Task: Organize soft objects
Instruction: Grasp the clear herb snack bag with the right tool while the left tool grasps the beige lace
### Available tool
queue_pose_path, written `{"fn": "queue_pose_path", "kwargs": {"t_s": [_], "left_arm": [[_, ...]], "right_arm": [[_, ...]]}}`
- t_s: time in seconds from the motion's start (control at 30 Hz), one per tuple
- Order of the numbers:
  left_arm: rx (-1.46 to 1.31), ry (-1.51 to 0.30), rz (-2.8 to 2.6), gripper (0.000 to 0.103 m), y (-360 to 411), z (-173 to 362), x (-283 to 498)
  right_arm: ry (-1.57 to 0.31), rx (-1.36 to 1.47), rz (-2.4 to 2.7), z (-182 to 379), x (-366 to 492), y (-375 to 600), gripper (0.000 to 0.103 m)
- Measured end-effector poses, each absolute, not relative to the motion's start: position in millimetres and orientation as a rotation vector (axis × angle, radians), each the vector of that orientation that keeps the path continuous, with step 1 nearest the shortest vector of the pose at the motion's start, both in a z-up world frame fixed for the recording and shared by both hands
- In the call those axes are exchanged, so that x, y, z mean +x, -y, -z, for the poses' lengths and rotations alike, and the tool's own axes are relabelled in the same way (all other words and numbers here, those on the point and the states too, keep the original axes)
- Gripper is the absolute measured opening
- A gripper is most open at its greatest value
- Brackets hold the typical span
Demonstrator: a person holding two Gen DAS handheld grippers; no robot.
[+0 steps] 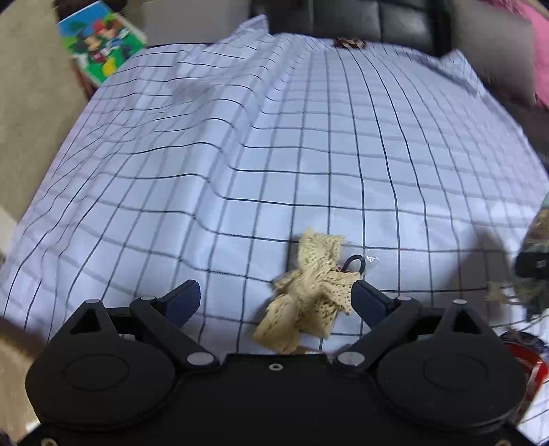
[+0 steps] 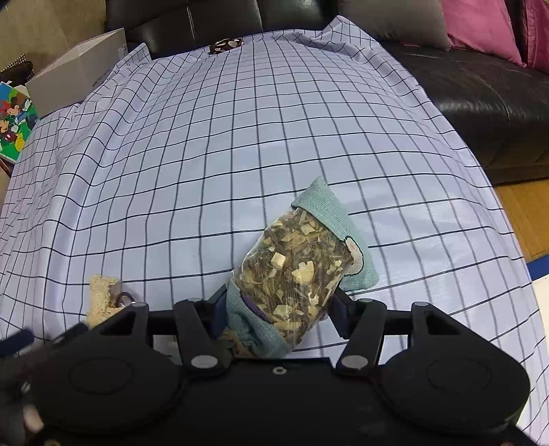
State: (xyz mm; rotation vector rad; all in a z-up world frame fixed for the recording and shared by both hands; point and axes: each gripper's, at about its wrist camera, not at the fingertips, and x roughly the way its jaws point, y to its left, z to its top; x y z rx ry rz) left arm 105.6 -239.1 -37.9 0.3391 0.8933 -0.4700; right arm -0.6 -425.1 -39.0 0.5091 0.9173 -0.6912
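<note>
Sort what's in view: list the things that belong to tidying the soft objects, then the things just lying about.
Job in hand:
- beige lace bow
- clear bag of dried mix
- teal cloth

Lying about:
- cartoon box
- white carton
- pink cushion
- black sofa

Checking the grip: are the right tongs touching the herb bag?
Touching. The right wrist view shows the right tongs closed on the herb bag, both blue pads pressed against its sides.

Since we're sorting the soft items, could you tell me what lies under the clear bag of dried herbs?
A teal knitted cloth shows beneath the bag of dried herbs, which the right gripper grips. The bag covers the cloth's middle.
</note>
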Motion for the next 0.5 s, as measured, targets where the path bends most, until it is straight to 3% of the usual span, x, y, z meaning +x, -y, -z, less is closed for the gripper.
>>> {"fn": "queue_pose_path", "kwargs": {"t_s": [0.33,0.5], "left_arm": [[0.408,-0.967,0.47,0.091,263,73,127],[0.363,-1.02,0.55,0.057,269,75,136]], "right_arm": [[-0.911,0.537,0.727,47,-19,454,0.058],[-0.913,0.543,0.735,51,-22,463,0.058]]}}
